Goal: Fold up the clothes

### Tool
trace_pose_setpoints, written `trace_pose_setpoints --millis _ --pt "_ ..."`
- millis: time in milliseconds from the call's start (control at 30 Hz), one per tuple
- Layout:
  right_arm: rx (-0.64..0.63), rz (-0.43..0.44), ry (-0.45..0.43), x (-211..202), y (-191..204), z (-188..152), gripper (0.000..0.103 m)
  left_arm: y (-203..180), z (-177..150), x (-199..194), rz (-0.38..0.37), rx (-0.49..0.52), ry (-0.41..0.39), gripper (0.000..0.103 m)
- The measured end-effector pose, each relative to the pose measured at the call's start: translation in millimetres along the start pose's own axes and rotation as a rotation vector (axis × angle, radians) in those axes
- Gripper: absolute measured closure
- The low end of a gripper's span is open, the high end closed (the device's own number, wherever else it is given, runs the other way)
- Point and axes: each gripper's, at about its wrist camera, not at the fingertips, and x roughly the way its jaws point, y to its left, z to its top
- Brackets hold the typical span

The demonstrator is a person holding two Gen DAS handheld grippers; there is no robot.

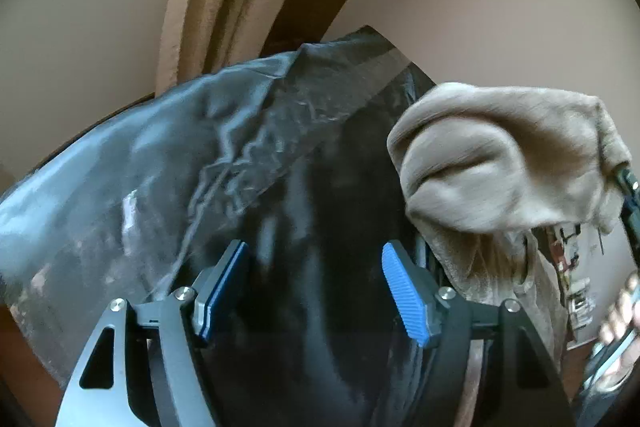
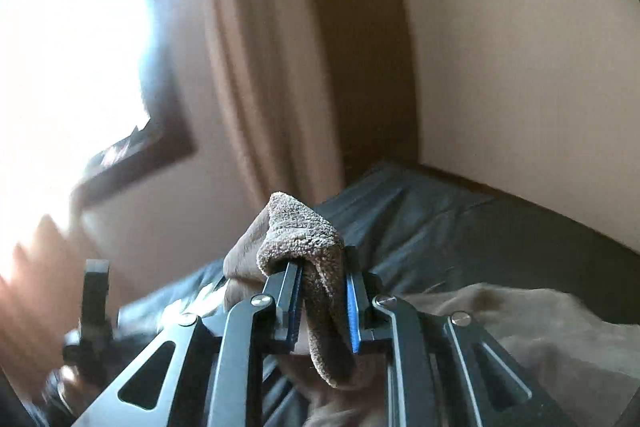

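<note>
Left gripper (image 1: pixel 316 291): jaws spread wide, nothing between the 2 blue ribbed pads (image 1: pixel 404 297); it hangs above the dark sheet, not touching the garment.
Right gripper (image 2: pixel 320 301): jaws clamped on a fold of the beige fleece garment (image 2: pixel 304 227); the cloth bunches over the fingertips and 1 strip hangs down between the blue pads (image 2: pixel 352 311).
Garment, left wrist view: the beige fleece garment (image 1: pixel 496 163) is lifted off the surface at the right of the frame, bulging in a rounded fold, with its lower part trailing down beside the left gripper's right finger.
Garment, right wrist view: more of the same cloth lies in a loose heap on the sheet to the right of the right gripper.
Surface: a dark blue-grey sheet (image 1: pixel 168 155), wrinkled, with a glossy sheen; it covers the work area under both grippers.
Hand: a hand (image 1: pixel 618 311) shows at the right edge of the left wrist view, blurred.
Background: beige wall (image 2: pixel 520 67), a tan curtain (image 2: pixel 260 67) and a bright window (image 2: pixel 68 27) at the left of the right wrist view.
Image quality: motion blur in both views; fine detail is unclear.
</note>
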Motion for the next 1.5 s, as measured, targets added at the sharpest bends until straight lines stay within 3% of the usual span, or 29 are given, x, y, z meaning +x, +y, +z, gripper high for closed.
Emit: trace_pose_setpoints --millis 167,500,700,867,1100,1200,1400,1500 --pt "0.12 -0.12 -0.076 -37 -52 15 0.084 -28 -1 5 -0.002 0.073 0.006 0.028" --pt "0.283 -0.319 -0.173 -124 -129 3 0.084 -104 -14 28 0.006 0.294 0.025 0.024" --pt "0.374 -0.374 -0.2 -185 -155 -30 0.084 -149 -38 54 0.005 0.409 0.082 0.023" --pt "0.446 -0.391 -0.2 -222 -167 -67 0.084 -171 -54 65 0.098 0.514 0.055 0.023" --pt "0.5 -0.432 -0.25 -265 -174 -103 0.084 -170 -59 69 0.171 0.526 0.052 0.023" --pt "0.523 -0.49 -0.231 -273 -193 -120 0.084 -174 -64 71 0.197 0.543 0.05 0.023" --pt "0.578 -0.553 -0.066 -244 -238 -163 0.084 -182 -70 73 0.246 0.58 0.033 0.021" --pt "0.627 -0.569 -0.025 -240 -252 -184 0.083 -185 -70 74 0.266 0.588 0.024 0.02"
